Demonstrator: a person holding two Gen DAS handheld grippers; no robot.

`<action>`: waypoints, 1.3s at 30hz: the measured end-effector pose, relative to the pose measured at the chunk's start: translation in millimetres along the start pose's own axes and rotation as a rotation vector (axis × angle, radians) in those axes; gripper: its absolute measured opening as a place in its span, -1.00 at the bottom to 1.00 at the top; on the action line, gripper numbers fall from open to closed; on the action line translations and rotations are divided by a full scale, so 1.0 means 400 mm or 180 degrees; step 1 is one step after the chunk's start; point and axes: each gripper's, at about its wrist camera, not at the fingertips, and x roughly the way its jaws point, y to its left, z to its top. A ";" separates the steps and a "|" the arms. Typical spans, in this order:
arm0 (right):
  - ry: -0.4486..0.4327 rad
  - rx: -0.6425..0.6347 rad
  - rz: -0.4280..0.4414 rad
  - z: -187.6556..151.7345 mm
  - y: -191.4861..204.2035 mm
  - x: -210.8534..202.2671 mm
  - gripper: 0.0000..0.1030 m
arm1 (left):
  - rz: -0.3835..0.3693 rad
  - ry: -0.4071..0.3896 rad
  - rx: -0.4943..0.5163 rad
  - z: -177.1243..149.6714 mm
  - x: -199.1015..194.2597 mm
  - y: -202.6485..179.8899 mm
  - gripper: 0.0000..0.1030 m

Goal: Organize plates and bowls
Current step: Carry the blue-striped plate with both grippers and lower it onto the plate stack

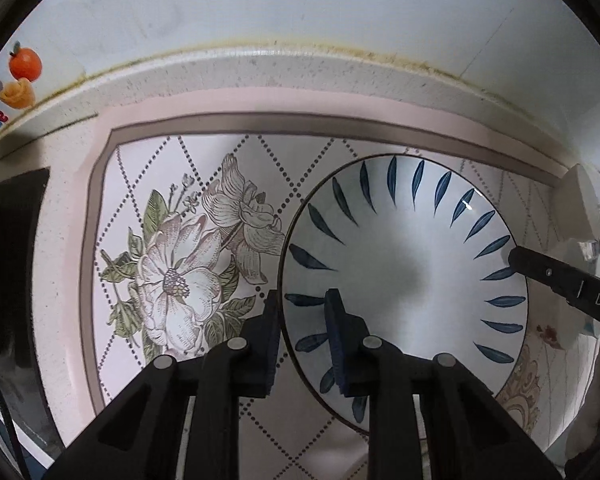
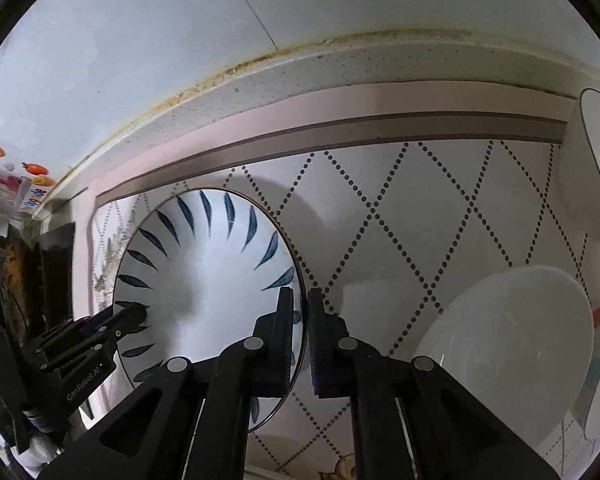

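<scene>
The left gripper, marked "GenRobot.AI" in the right wrist view, and the right gripper, marked "DAS…" in the left wrist view, each straddle opposite rims of the blue-leaf plate, jaws narrowly spread and not visibly clamped. The plate lies on the floral mat on the table. Only the right wrist view shows the white plate and white bowl; only the left shows the mat's flowers.
</scene>
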 end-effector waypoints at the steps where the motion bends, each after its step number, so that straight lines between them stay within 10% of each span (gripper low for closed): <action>1: -0.0028 -0.0012 0.0021 -0.005 0.002 -0.015 -0.83 | 0.0001 -0.0033 0.0019 -0.006 -0.018 -0.006 -0.63; 23: -0.0476 -0.0251 0.0249 -0.332 -0.004 -0.413 -0.84 | -0.0283 -0.0351 0.0358 -0.261 -0.347 -0.074 -0.63; 39: -0.0140 -0.0141 0.0201 -0.576 -0.100 -0.317 -0.84 | -0.0218 0.0095 0.0554 -0.437 -0.227 -0.108 -0.63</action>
